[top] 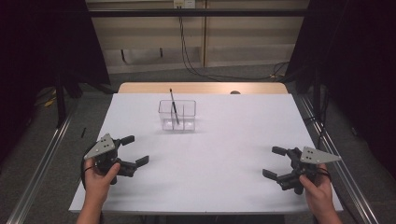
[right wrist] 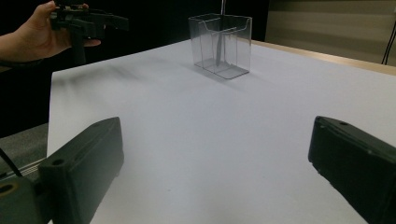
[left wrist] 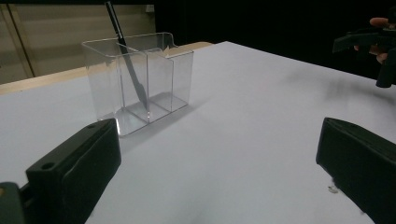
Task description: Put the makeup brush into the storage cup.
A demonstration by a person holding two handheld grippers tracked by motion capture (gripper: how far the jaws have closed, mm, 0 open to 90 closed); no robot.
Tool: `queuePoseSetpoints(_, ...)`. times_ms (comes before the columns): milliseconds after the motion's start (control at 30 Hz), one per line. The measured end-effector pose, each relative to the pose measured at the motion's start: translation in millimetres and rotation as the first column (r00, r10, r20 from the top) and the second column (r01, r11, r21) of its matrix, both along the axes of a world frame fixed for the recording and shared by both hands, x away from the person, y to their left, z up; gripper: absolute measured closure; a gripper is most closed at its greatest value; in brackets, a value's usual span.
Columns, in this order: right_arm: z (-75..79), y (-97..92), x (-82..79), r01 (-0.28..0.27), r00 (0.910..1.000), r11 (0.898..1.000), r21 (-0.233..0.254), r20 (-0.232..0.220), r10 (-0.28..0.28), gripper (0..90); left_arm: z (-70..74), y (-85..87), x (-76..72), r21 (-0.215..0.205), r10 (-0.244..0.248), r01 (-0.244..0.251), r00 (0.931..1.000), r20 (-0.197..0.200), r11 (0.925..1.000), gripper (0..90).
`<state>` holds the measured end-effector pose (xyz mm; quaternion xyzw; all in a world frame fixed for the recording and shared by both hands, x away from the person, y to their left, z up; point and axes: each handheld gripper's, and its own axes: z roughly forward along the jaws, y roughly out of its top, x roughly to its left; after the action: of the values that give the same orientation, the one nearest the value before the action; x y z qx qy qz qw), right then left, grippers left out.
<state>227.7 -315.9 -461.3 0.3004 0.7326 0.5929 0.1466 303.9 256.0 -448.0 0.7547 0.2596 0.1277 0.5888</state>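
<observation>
A clear plastic holder [top: 177, 115] with several compartments stands on the white table [top: 215, 154], toward the back and left of centre. A dark pen [top: 173, 106] leans upright in one of its compartments; the holder [left wrist: 140, 79] and pen [left wrist: 122, 46] also appear in the left gripper view, and the holder [right wrist: 221, 44] in the right gripper view. My left gripper [top: 135, 150] rests open near the table's front left, held by a hand. At the front right my right gripper [top: 274, 162] is open too. Nothing lies between either pair of jaws.
A wooden strip [top: 201, 87] runs along the table's far edge. Metal rails [top: 39, 163] flank the table on both sides. Cables [top: 196, 70] hang on the wall behind. Dark curtains close off both sides.
</observation>
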Motion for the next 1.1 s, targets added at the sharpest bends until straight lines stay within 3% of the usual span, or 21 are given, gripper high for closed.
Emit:
queuePoseSetpoints(700,-2.8,-3.3,1.2,0.001,1.0000,1.000,-0.023,0.001,-0.001,2.4,1.3,10.2,-9.2,-0.026,0.004,-0.004,0.9998,0.020,0.9997,0.0)
queuePoseSetpoints(1100,-5.3,-7.8,1.9,0.016,0.9999,0.999,-0.030,-0.001,-0.016,2.3,1.9,7.2,-11.6,-0.012,-0.004,0.004,0.9995,0.031,0.9999,0.0)
